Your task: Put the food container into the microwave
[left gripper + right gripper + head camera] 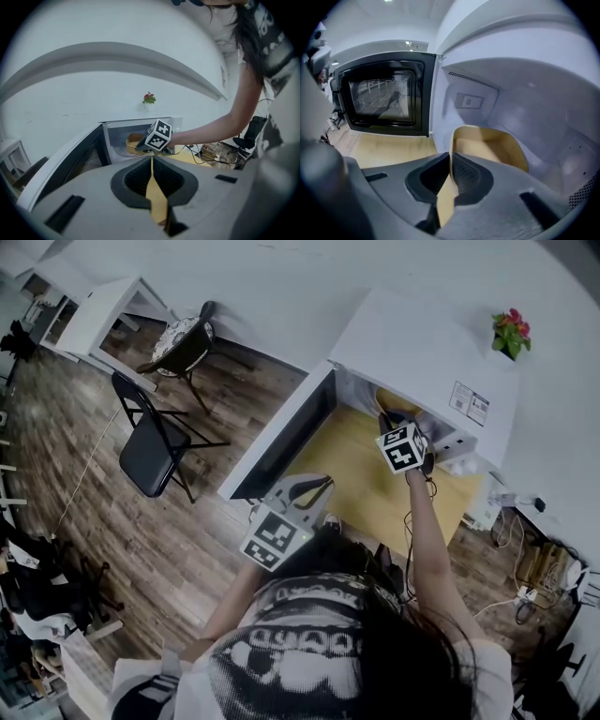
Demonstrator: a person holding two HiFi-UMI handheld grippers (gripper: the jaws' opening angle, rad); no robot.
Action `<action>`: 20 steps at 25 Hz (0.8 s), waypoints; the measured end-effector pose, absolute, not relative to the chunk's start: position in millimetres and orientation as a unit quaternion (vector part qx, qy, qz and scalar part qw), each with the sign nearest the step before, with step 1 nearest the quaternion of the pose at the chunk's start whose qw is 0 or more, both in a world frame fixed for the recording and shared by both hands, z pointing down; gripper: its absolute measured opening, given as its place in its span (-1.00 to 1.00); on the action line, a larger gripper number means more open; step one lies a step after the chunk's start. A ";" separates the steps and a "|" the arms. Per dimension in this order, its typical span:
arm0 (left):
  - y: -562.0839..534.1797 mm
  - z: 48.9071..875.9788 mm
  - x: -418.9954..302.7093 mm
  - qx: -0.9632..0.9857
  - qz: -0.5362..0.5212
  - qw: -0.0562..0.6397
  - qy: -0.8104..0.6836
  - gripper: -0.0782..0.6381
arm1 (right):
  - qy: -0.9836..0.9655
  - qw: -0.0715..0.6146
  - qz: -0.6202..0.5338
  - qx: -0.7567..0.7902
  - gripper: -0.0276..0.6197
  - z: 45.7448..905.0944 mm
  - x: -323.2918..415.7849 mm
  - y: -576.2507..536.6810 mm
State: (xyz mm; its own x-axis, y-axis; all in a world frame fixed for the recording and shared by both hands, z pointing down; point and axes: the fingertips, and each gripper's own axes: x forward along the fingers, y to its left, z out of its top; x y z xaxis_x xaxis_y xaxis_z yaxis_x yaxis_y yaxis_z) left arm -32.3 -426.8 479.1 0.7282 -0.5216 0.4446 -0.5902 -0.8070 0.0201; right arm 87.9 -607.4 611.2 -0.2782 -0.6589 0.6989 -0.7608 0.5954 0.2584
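The tan food container (487,145) is inside the cavity of the white microwave (422,343), whose door (281,437) is swung open to the left. My right gripper (451,157) reaches into the cavity and is shut on the container's near wall, which runs between the pads. In the head view the right gripper (392,418) is mostly hidden by its marker cube, with the container (392,399) just beyond it. My left gripper (151,159) hovers over the yellow table (375,493) in front of the door, shut on nothing. From there I see the container (133,140) in the microwave (105,140).
A small pot of red flowers (511,332) stands on the microwave's top. The open door (379,96) fills the left side. A black folding chair (155,446) stands on the wooden floor to the left. Cables and clutter (220,152) lie at the table's right.
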 end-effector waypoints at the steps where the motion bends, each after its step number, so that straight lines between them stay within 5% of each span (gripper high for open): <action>1: -426.8 479.8 -33.6 0.925 0.215 0.082 -0.301 -0.75 | -0.796 0.402 0.063 0.447 -0.83 611.8 88.1 -611.9; 8: -433.1 483.1 -41.2 0.920 0.219 0.086 -0.314 -0.75 | -0.795 0.396 0.057 0.456 -0.81 608.8 89.7 -638.0; 12: -437.9 480.7 -38.6 0.920 0.219 0.084 -0.314 -0.75 | -0.803 0.387 0.051 0.451 -0.54 601.4 84.8 -632.7; 20: -443.7 483.4 -20.3 0.927 0.226 0.081 -0.288 -0.75 | -0.820 0.343 0.052 0.456 -0.55 587.5 78.1 -589.7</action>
State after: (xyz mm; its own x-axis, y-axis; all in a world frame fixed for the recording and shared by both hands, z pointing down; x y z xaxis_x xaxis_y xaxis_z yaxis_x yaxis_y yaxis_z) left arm -20.3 -443.7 483.4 0.7324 -0.4967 0.4657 -0.5699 -0.8214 0.0202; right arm 78.1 -589.7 587.5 -0.3501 -0.7117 0.6091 -0.7827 0.5795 0.2272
